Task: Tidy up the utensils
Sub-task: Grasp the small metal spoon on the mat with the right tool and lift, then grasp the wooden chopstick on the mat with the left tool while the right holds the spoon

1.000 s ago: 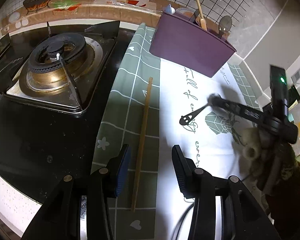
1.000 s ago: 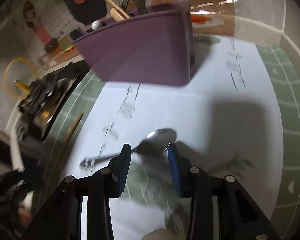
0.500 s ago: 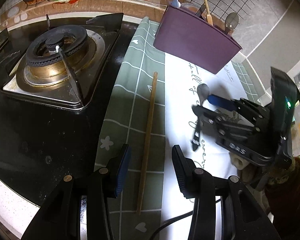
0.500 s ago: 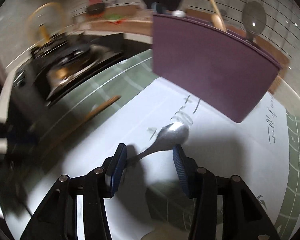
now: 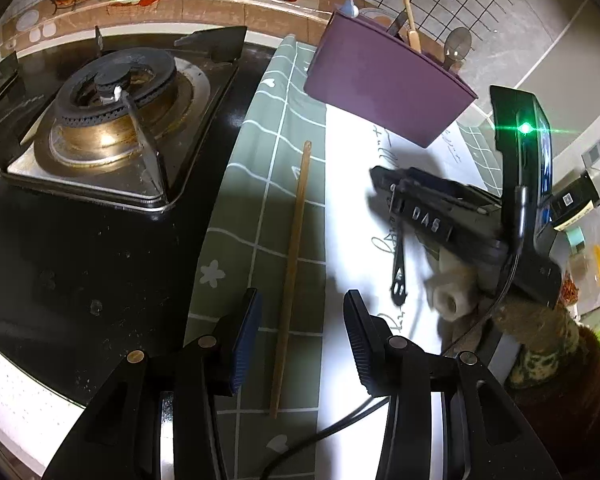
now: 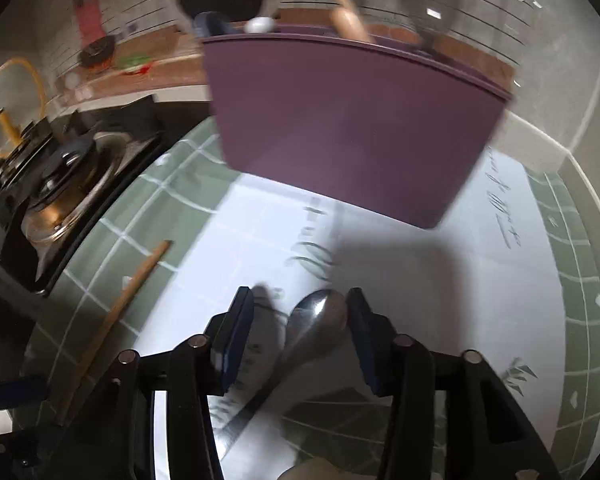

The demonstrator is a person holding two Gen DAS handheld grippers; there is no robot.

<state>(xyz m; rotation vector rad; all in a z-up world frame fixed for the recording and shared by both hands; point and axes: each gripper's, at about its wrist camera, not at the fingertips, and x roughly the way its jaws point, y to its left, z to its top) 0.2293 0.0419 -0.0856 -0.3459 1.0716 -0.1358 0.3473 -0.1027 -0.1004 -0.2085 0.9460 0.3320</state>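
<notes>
We see dim, warm light with glare off the white mat [image 5: 352,184] and a green lens flare. The right wrist view is motion-blurred; fisheye edges bend and darken.

So the right gripper [image 6: 300,322] has swung round over the last second, and the purple utensil holder [image 6: 352,120] went from up-left in its view to dead ahead. The metal spoon [image 6: 318,322] turned too: it lay crosswise with its handle off to the left, now the handle runs back toward the camera. Jaws closing, bowl between them.
</notes>
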